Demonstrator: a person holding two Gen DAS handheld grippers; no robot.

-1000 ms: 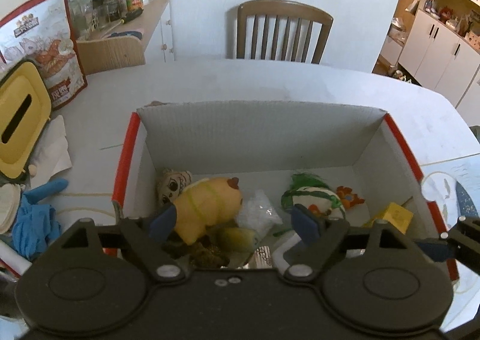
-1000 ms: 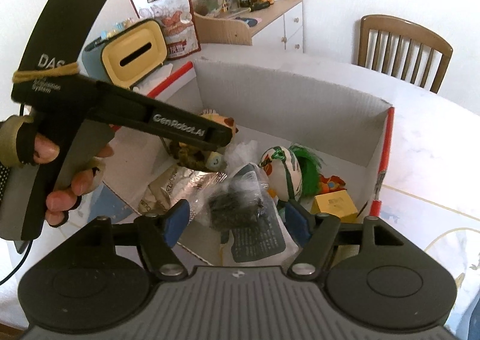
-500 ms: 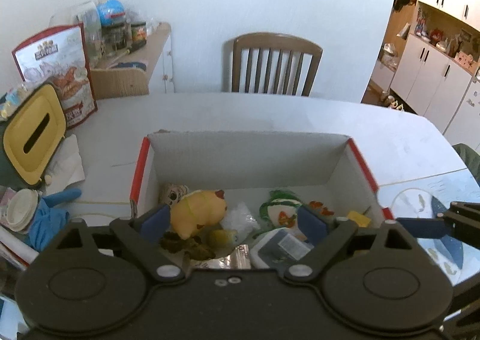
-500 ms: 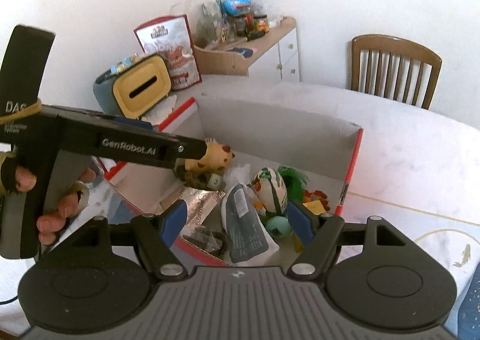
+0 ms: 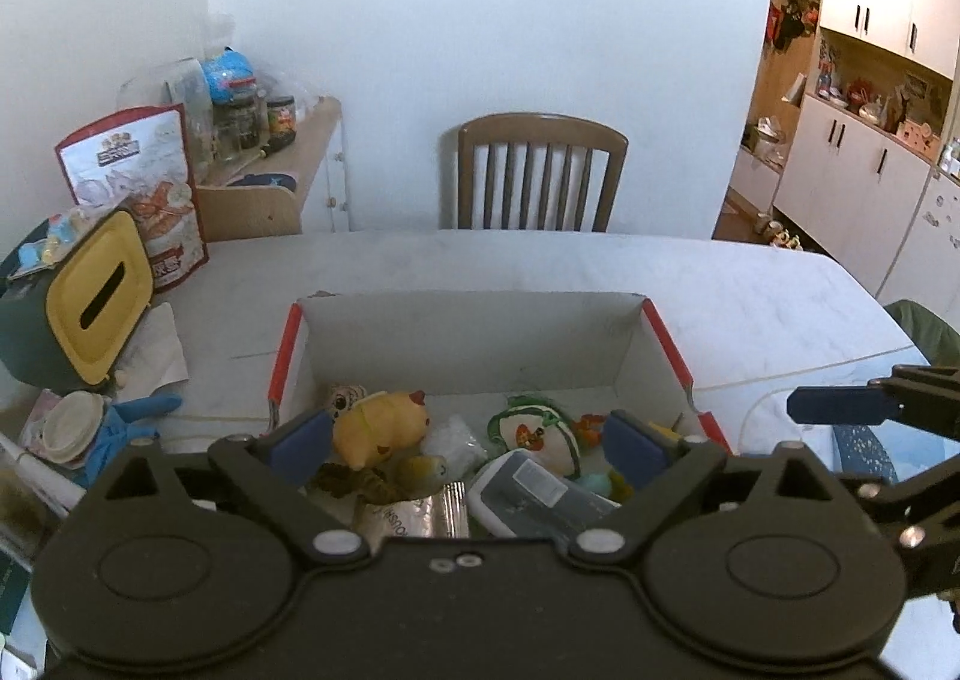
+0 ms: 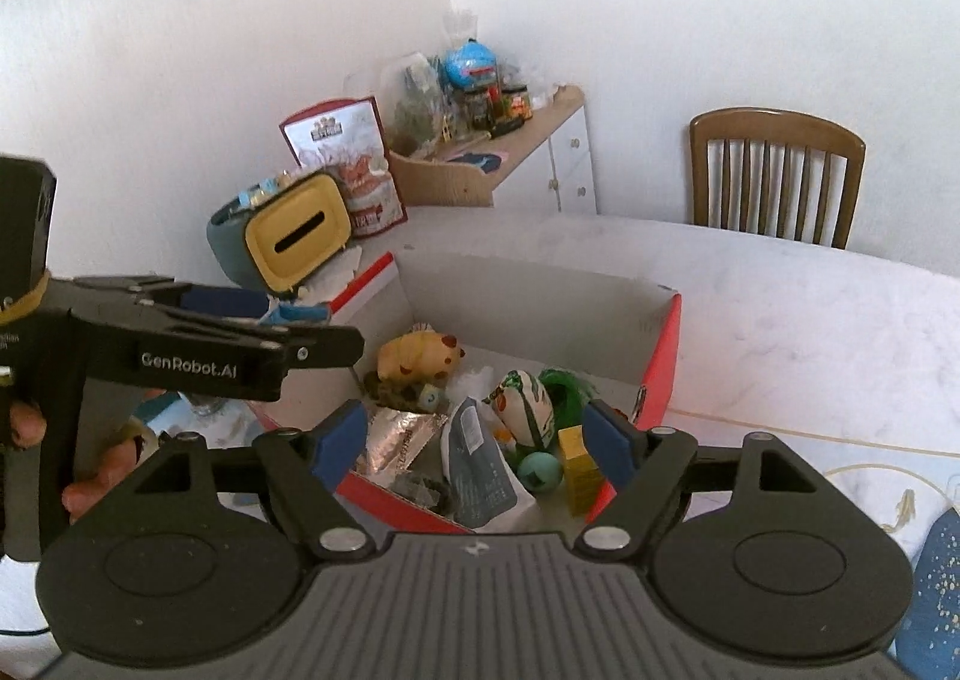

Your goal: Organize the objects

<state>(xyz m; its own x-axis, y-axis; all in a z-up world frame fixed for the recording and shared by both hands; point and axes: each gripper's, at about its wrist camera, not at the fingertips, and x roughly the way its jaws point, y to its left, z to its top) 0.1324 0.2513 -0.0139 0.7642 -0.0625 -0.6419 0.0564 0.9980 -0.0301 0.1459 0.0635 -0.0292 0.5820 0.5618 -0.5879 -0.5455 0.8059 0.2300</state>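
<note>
Hovering over the near edge of the cardboard box (image 5: 474,332), both the left gripper (image 5: 468,443) and right gripper (image 6: 474,434) spread wide, holding nothing; yellow plush (image 5: 384,425), grey pouch (image 6: 477,464) and foil packet (image 6: 399,434) lying inside the box.

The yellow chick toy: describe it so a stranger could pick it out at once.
Find the red-edged cardboard box on the white table. Inside, at its back left, lies the yellow chick toy, beside a small striped tiger-face toy. It is the only plump, plain yellow figure there, with a small red comb on its head.
</note>
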